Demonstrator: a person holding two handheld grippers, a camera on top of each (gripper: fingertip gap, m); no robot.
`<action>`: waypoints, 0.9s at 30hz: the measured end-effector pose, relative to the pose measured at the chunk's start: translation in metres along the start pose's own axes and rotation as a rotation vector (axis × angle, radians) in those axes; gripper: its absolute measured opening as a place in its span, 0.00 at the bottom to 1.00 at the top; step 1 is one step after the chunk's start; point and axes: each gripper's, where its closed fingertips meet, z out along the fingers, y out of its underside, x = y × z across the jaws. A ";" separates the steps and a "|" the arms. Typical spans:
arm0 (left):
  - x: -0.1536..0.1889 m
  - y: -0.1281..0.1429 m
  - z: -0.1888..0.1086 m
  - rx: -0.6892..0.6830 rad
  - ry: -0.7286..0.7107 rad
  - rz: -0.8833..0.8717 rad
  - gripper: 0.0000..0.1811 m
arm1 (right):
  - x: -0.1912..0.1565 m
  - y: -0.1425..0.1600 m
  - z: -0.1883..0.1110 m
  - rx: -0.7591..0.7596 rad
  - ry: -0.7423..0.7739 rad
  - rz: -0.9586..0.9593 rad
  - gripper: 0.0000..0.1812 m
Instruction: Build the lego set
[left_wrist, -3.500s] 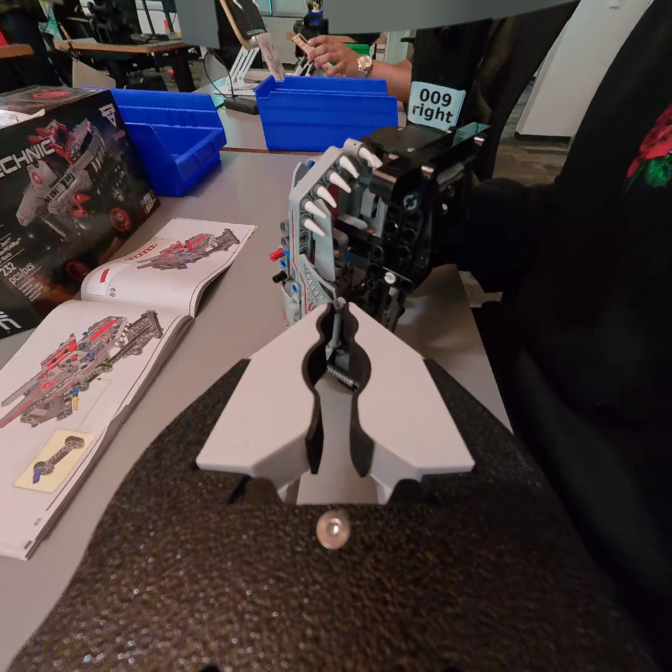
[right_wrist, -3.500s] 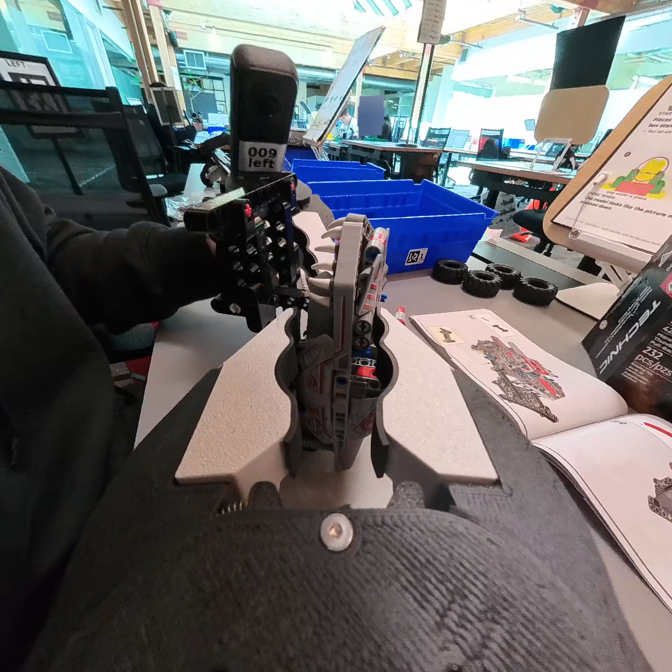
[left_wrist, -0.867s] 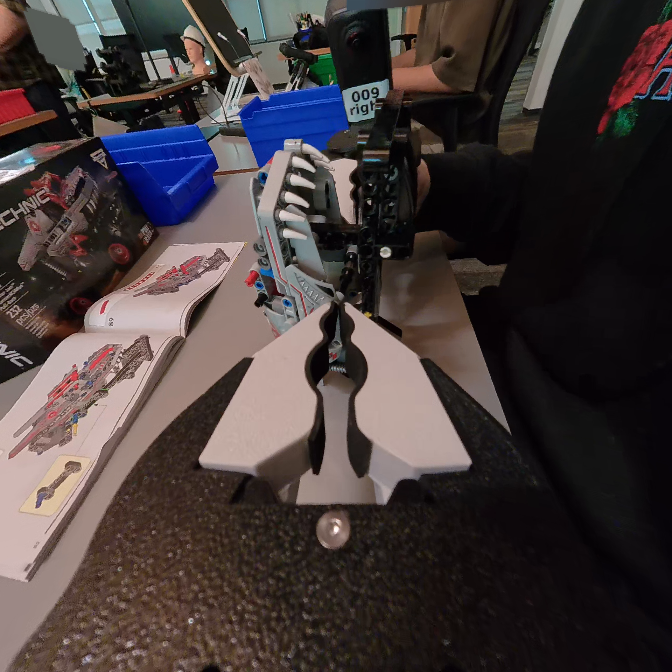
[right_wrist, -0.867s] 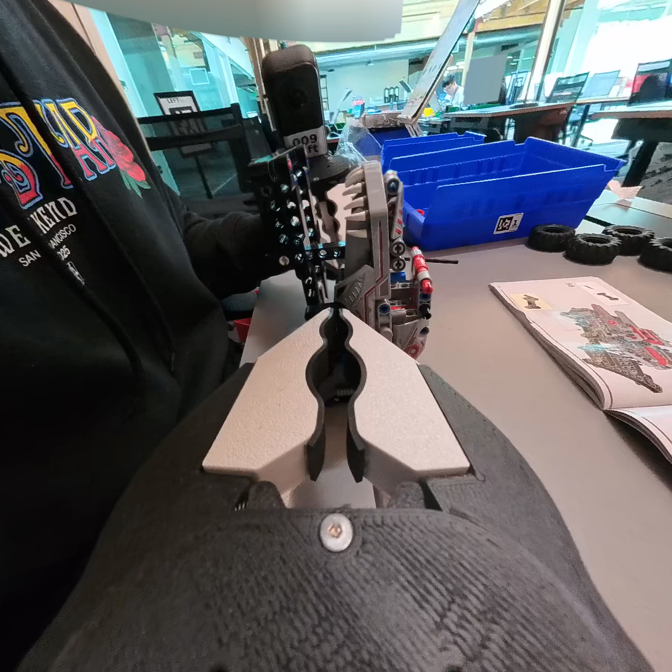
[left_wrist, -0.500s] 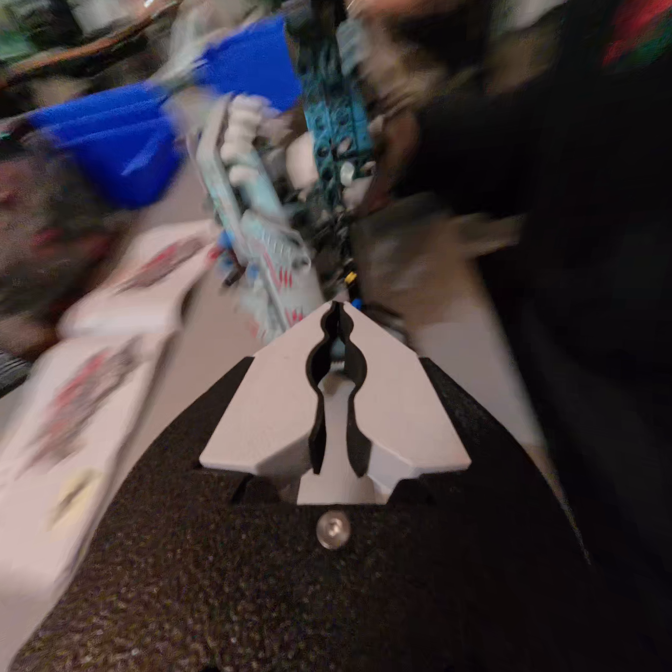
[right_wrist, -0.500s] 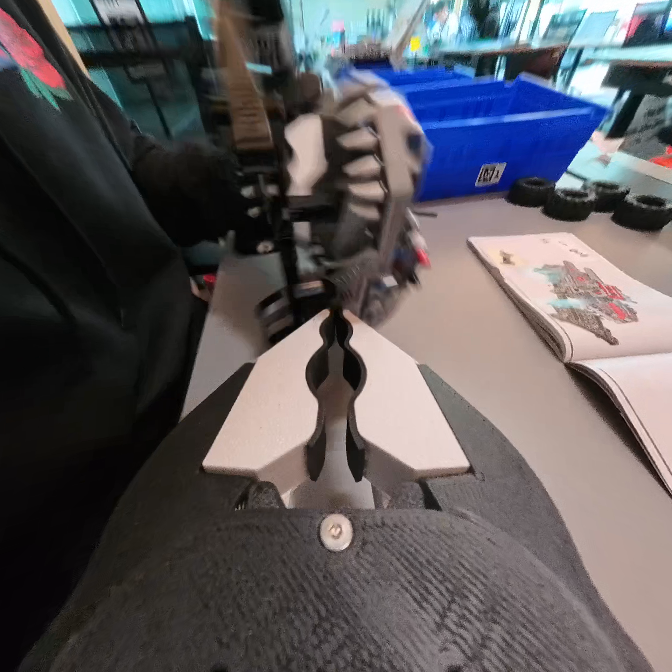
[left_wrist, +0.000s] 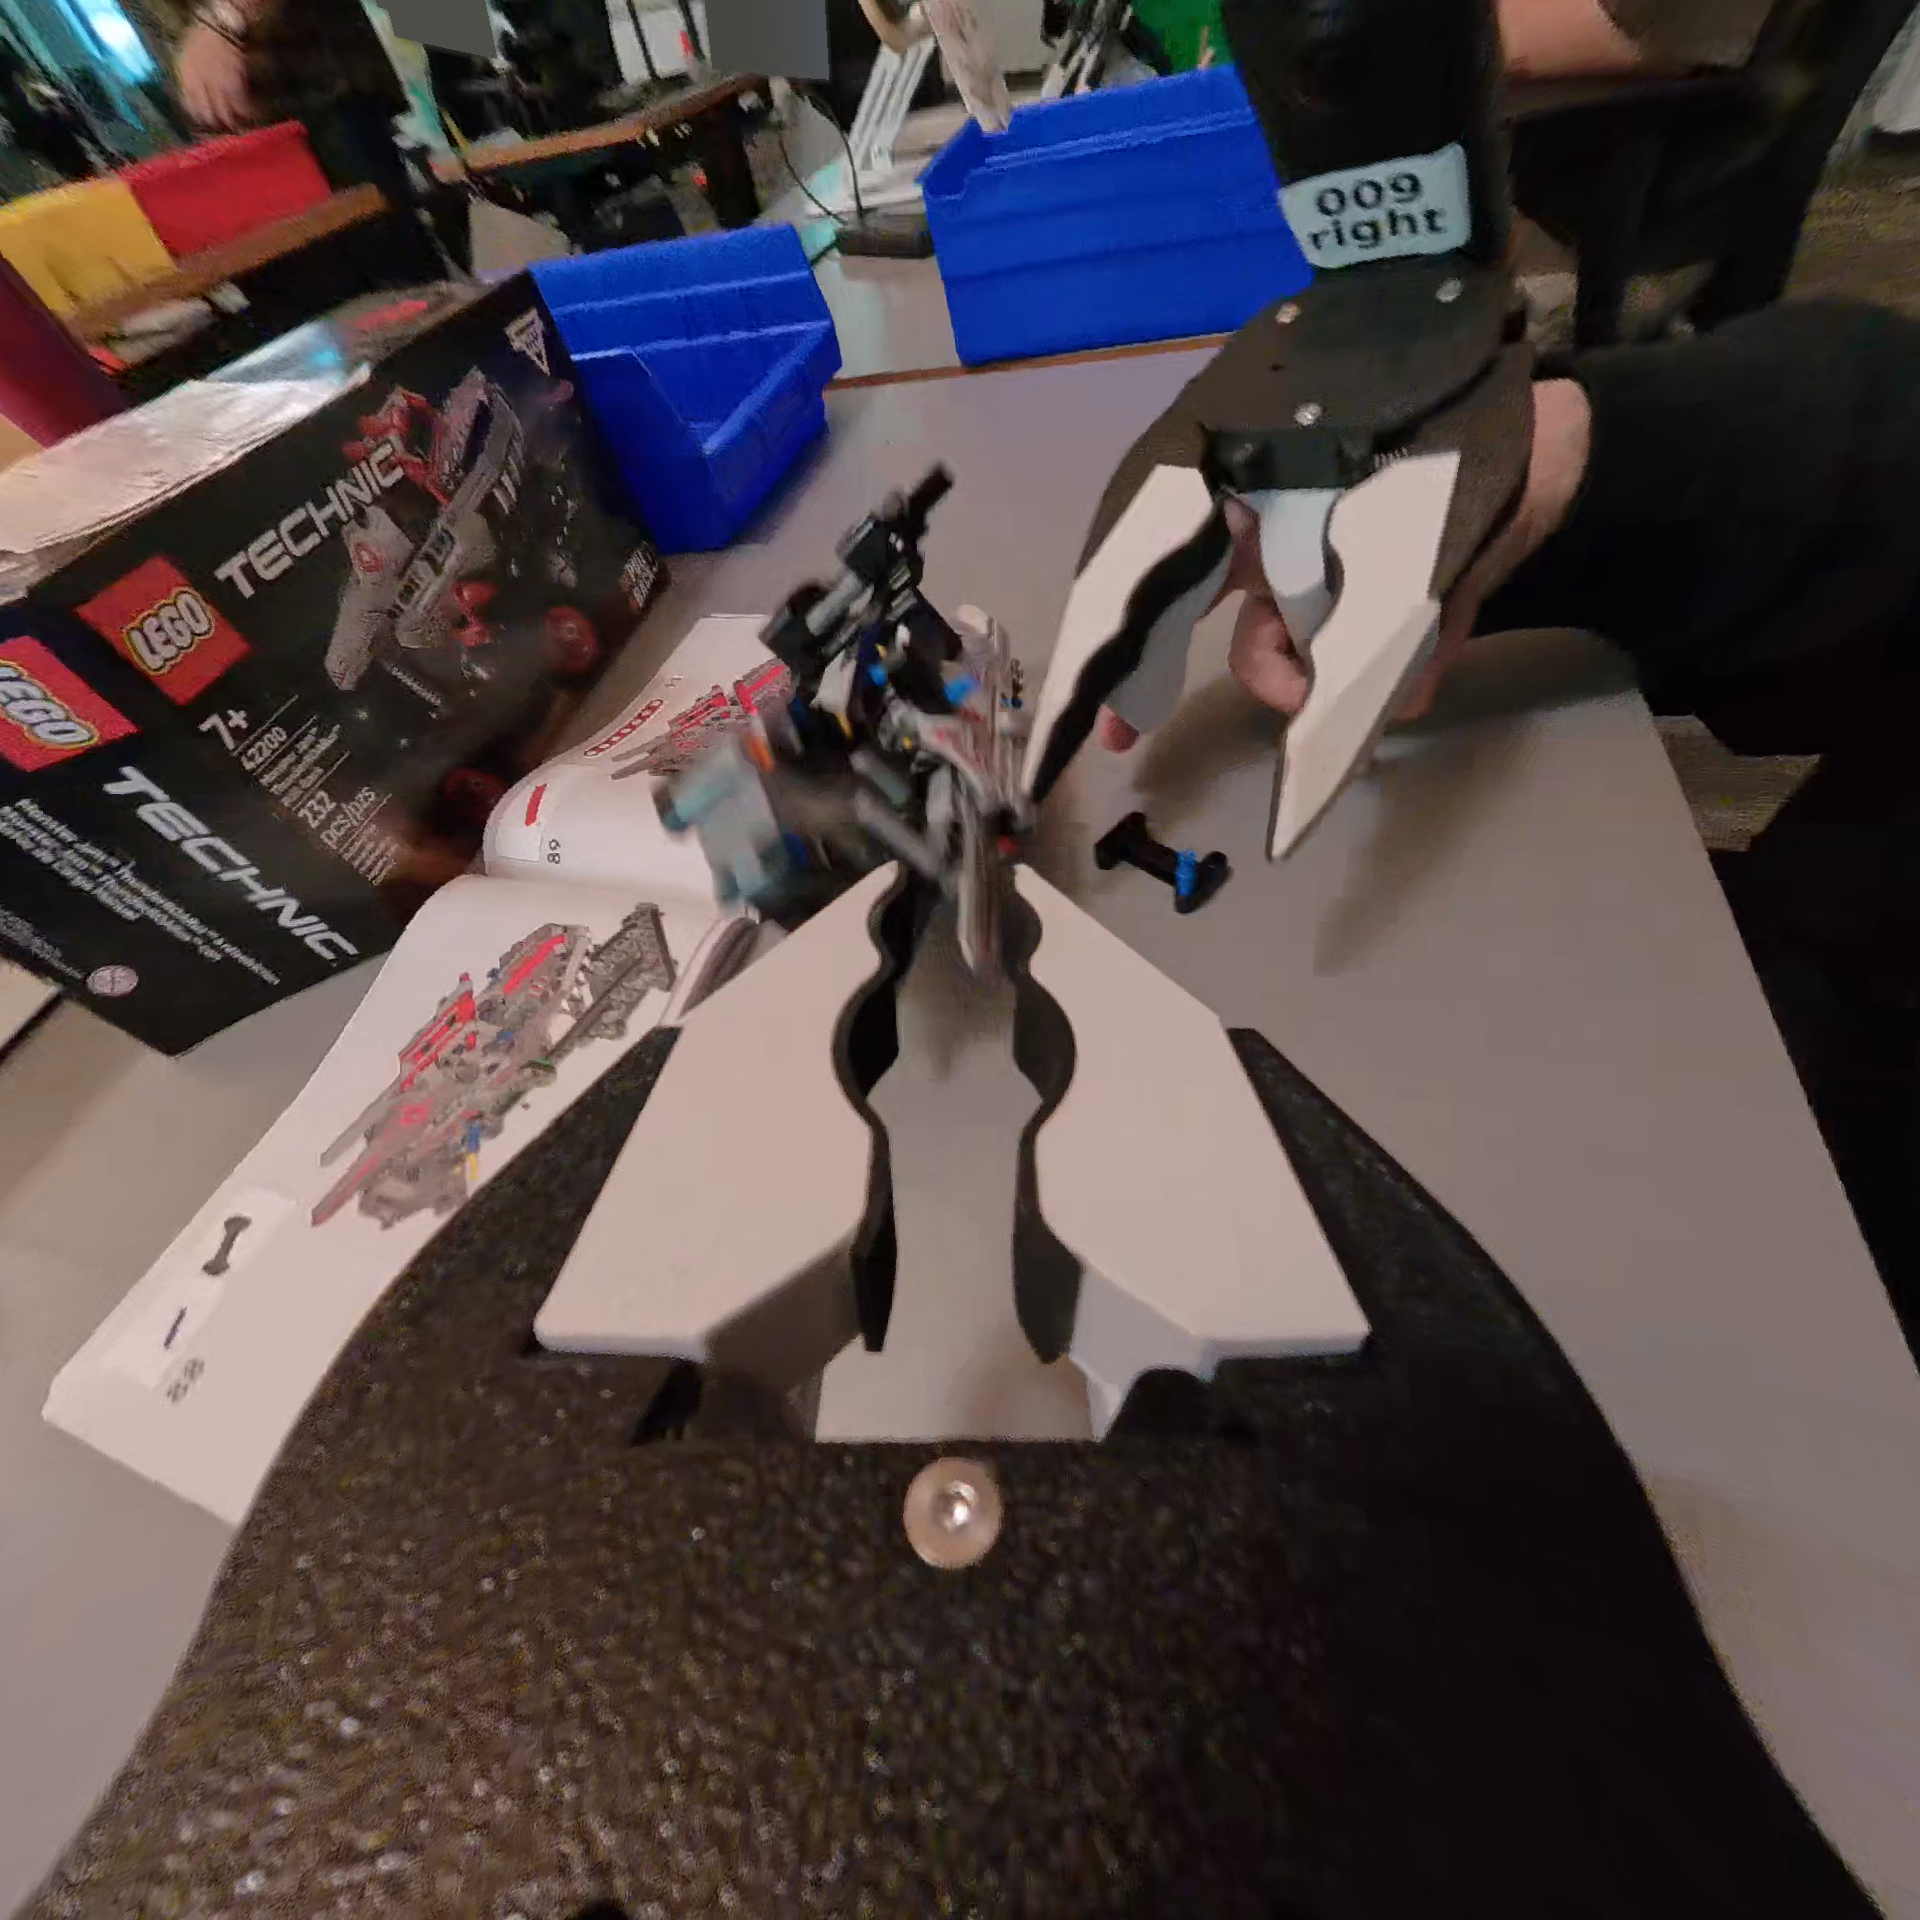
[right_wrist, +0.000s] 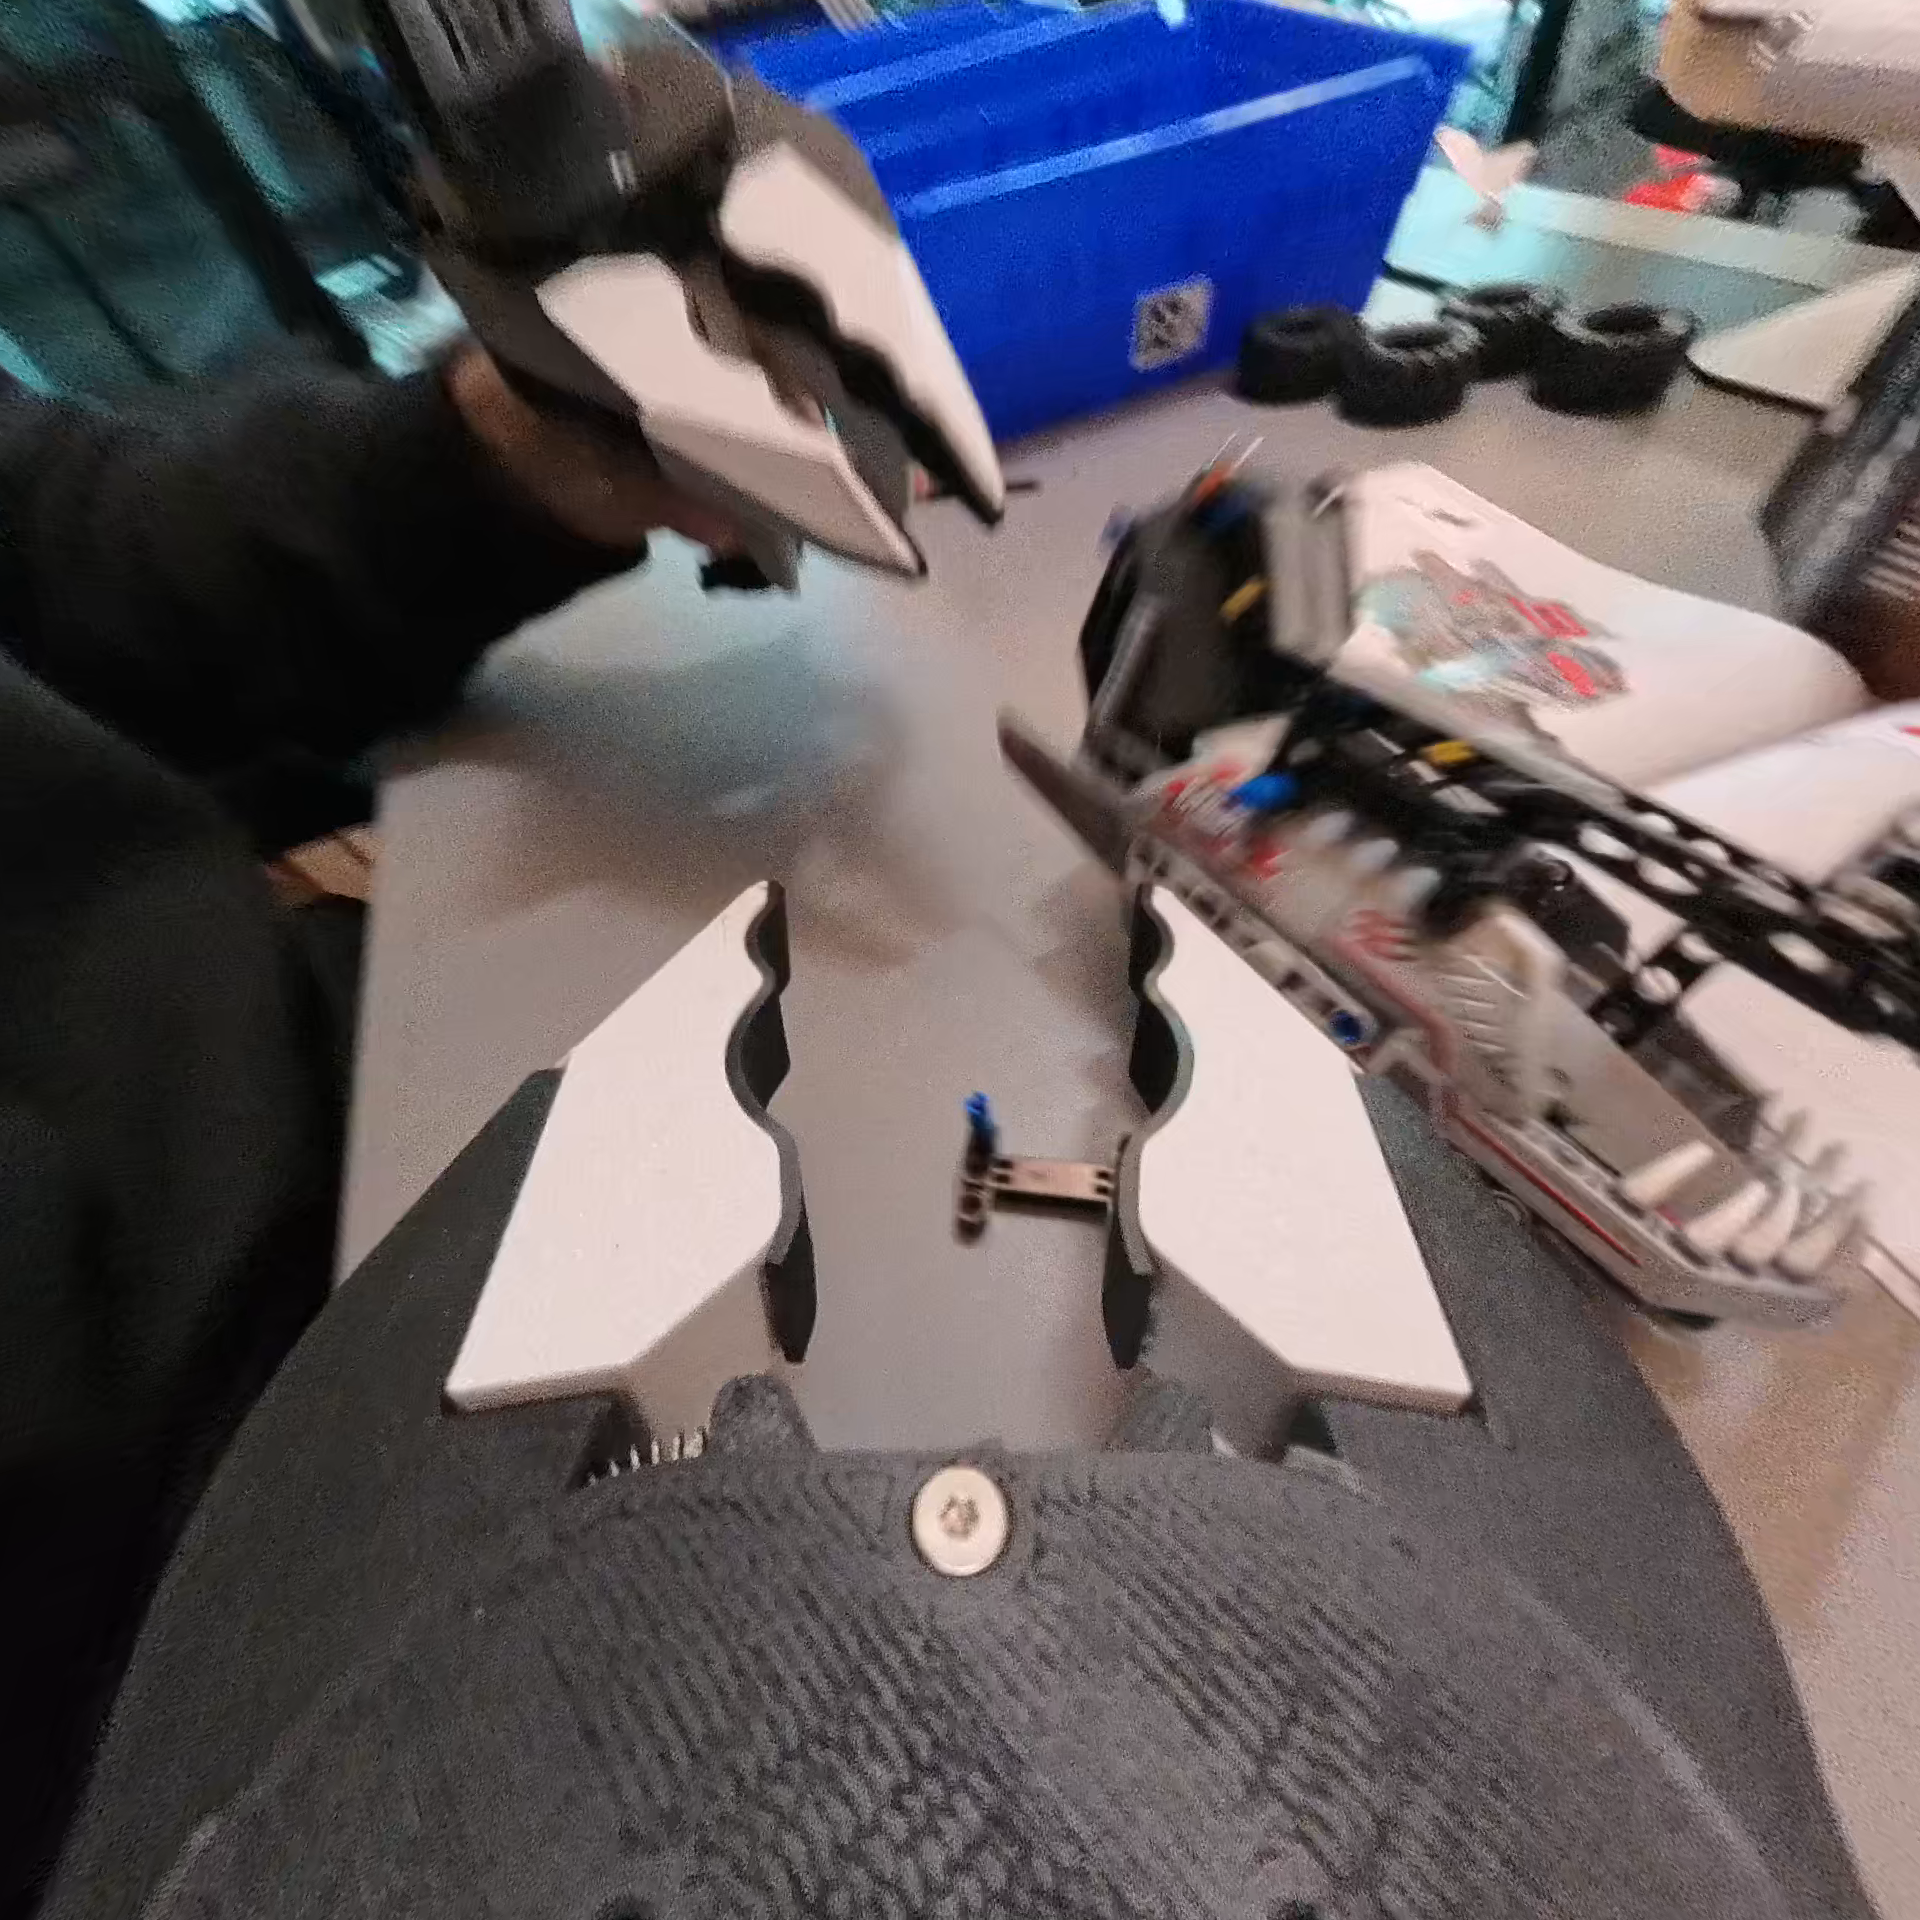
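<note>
the lego model (right_wrist: 1455, 935), largely assembled, lies tilted and blurred at centre right of the right wrist view, partly over the instruction booklet (left_wrist: 436, 1091); four loose tyres (right_wrist: 1455, 353) at upper right suggest wheels remain; the left gripper (left_wrist: 956, 883) looks released beside the model; the right gripper (right_wrist: 956, 904) gapes above a small black connector piece (right_wrist: 1029, 1174) on the table (left_wrist: 1455, 1039), apparently not yet fitted.

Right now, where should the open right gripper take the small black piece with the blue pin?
Probably from above, across the small black piece's thin bar: it lies flat on the table, between the right gripper's open jaws, beside the model.
</note>
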 end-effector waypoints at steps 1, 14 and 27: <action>-0.006 -0.002 0.005 -0.021 0.026 0.011 0.06 | 0.005 0.002 0.000 -0.008 0.020 0.002 0.34; -0.061 -0.036 0.073 -0.320 0.173 0.151 0.36 | 0.040 0.006 -0.030 0.030 0.255 0.103 0.28; -0.063 -0.015 0.186 -0.726 0.296 0.364 0.21 | 0.074 0.018 -0.081 0.001 0.429 0.163 0.29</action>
